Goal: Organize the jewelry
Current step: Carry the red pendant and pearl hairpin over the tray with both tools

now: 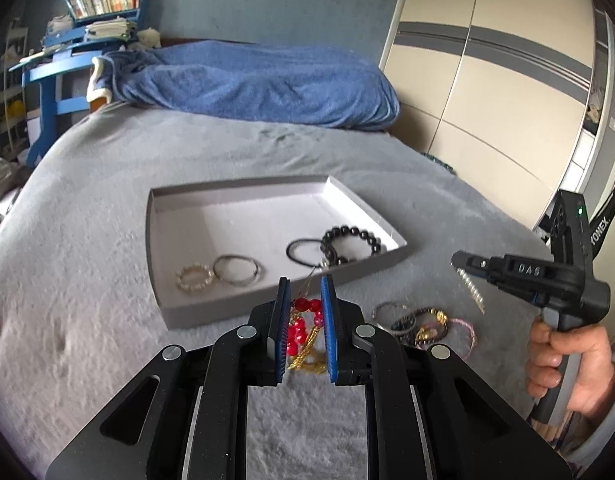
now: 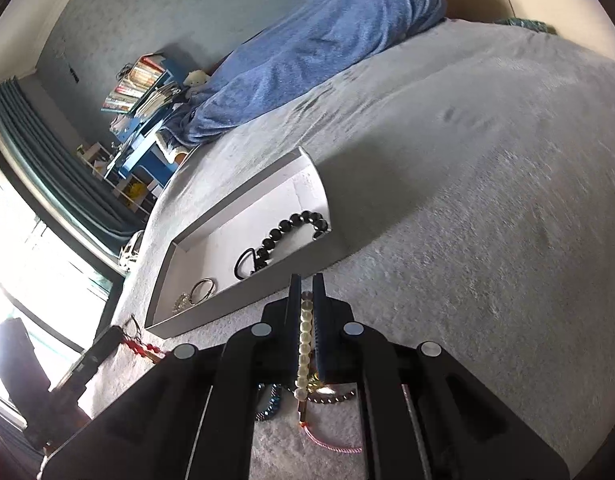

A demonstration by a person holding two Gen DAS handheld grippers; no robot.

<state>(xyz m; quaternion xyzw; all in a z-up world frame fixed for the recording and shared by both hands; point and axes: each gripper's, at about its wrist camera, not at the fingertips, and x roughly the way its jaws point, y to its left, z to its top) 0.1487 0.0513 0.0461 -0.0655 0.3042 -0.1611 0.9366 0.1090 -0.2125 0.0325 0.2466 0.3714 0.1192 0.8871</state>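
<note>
A grey shallow tray lies on the bed and holds a black bead bracelet, a black hair tie, a metal bangle and a pearl bracelet. My left gripper sits just in front of the tray's near wall, its jaws part open around a red bead and gold chain piece lying between them. My right gripper is shut on a pearl strand, which hangs from it in the left wrist view. The tray also shows in the right wrist view.
A heap of loose bracelets lies on the grey bedspread to the right of the left gripper. A blue blanket covers the head of the bed. A wardrobe stands at the right, a blue shelf at the back left.
</note>
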